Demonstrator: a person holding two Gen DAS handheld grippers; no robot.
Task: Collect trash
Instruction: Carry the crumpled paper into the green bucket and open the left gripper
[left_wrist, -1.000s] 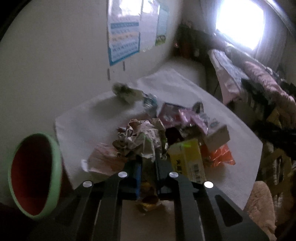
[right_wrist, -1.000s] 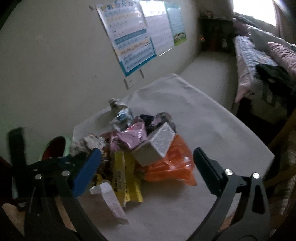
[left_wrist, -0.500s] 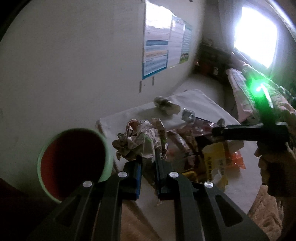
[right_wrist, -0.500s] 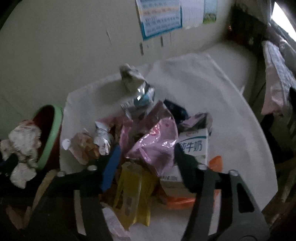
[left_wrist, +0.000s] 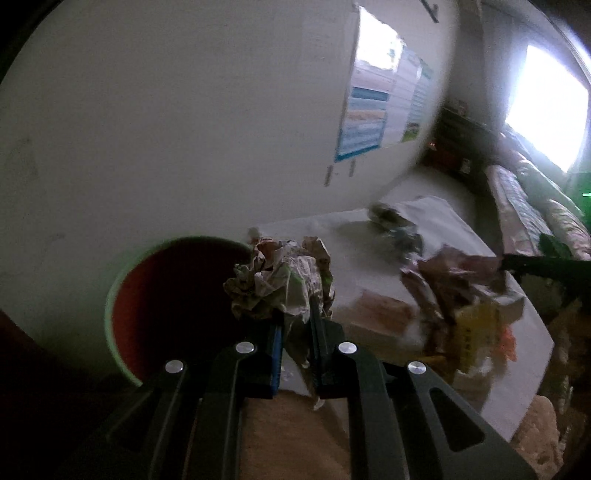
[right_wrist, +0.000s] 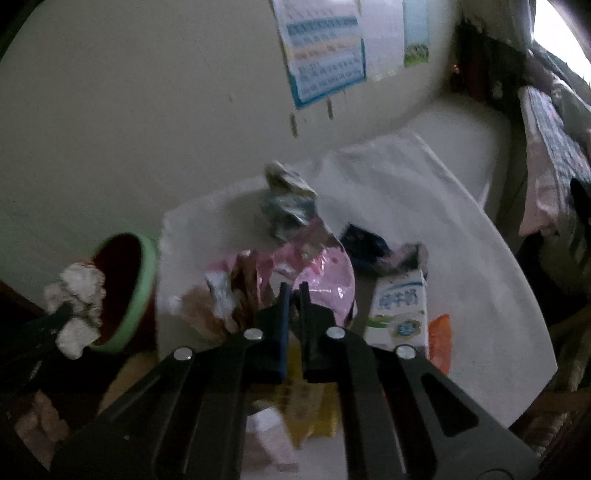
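Note:
My left gripper is shut on a crumpled paper ball and holds it beside the rim of the red bin with a green rim. In the right wrist view the paper ball hangs over the bin. My right gripper is shut on the pink foil wrapper in the trash pile on the white table. The pile holds a milk carton, a yellow pack and an orange wrapper.
A crumpled wrapper lies apart at the far side of the table. Wall with posters runs behind the table. A bed stands to the right. A brown floor lies below the left gripper.
My left gripper has carried the paper ball left from the pile toward the bin. My right gripper has moved down to the pile and closed on the pink wrapper.

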